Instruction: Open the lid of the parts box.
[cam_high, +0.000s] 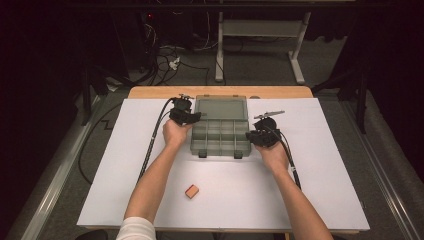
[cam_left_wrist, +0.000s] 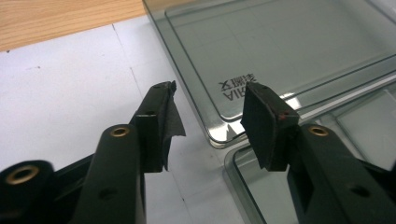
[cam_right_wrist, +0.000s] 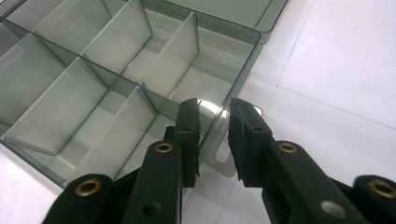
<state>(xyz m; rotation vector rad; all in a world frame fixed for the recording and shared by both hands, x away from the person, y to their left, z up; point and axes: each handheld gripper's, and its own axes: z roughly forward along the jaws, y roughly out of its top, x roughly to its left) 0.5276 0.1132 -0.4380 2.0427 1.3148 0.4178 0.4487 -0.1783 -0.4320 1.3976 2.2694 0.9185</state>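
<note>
Step in hand: opening the compartment box (cam_high: 220, 137); the lid (cam_high: 220, 108) already lies flat back, toward 12 o'clock from the tray, so the opening looks done.
Box position: middle of the white tabletop (cam_high: 125, 165), nearer the far edge, between the two hands; the compartments look empty.
Left tongs (cam_left_wrist: 210, 121): standing apart, with nothing between the pads; the near left corner of the lid lies just beyond them. In the high view they sit at 9 o'clock of the lid hinge.
Right tongs (cam_right_wrist: 214, 135): set narrow astride the tray's right wall by the front latch tab; whether the pads actually press on the wall is hard to tell, though they look to be steadying it.
Other item: a small orange block (cam_high: 192, 190) lies on the tabletop at 6 o'clock from the box, well apart from both hands.
Next move, as a judgement: the left tongs draw clear of the lid, swing toward the block, and close on it squarely while the right tongs keep the tray from sliding.
</note>
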